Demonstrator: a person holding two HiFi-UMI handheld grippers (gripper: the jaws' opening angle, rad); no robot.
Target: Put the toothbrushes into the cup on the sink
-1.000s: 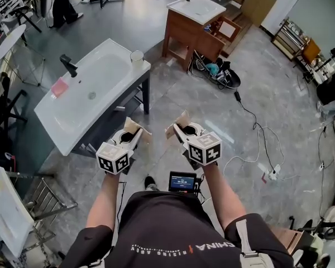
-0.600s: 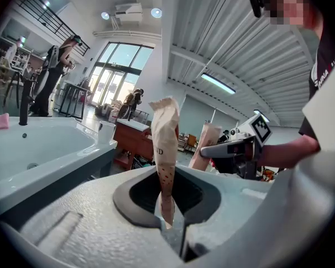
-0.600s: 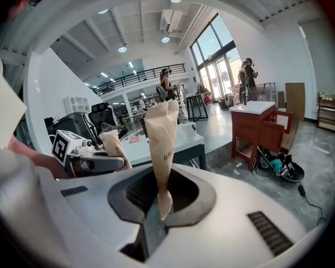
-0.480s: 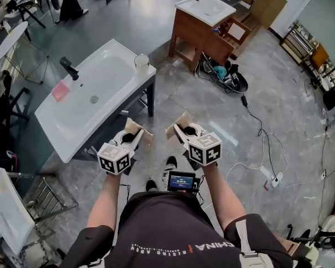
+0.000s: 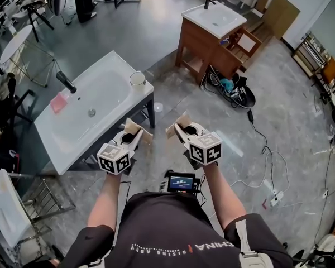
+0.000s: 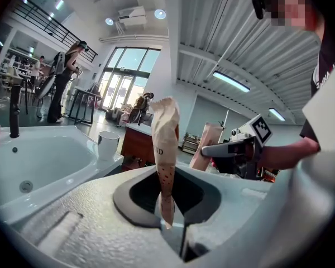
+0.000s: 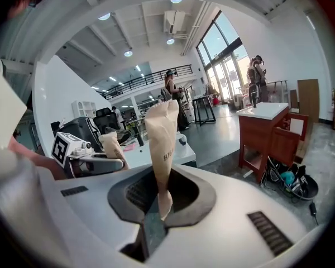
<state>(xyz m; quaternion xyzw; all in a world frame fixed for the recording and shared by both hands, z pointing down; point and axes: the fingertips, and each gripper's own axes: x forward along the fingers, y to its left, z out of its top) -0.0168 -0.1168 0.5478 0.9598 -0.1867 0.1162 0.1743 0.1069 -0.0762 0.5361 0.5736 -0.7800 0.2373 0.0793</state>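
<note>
Carry stage: left gripper (image 5: 134,130) & right gripper (image 5: 179,129) each pinch paper-wrapped toothbrush (image 6: 164,138), prob.; next: reach cup (image 5: 137,79) on sink (image 5: 67,144).

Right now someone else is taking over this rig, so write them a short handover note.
Left gripper: shut on a paper-wrapped toothbrush, upright in the jaws.
Right gripper: shut on a second toothbrush, wrapped and upright too.
Cup: on a corner of the white sink, ahead and to the left. Both grippers are short of the sink.
Done: both brushes are picked up.
Left to do: carry each to the cup and drop it in.
</note>
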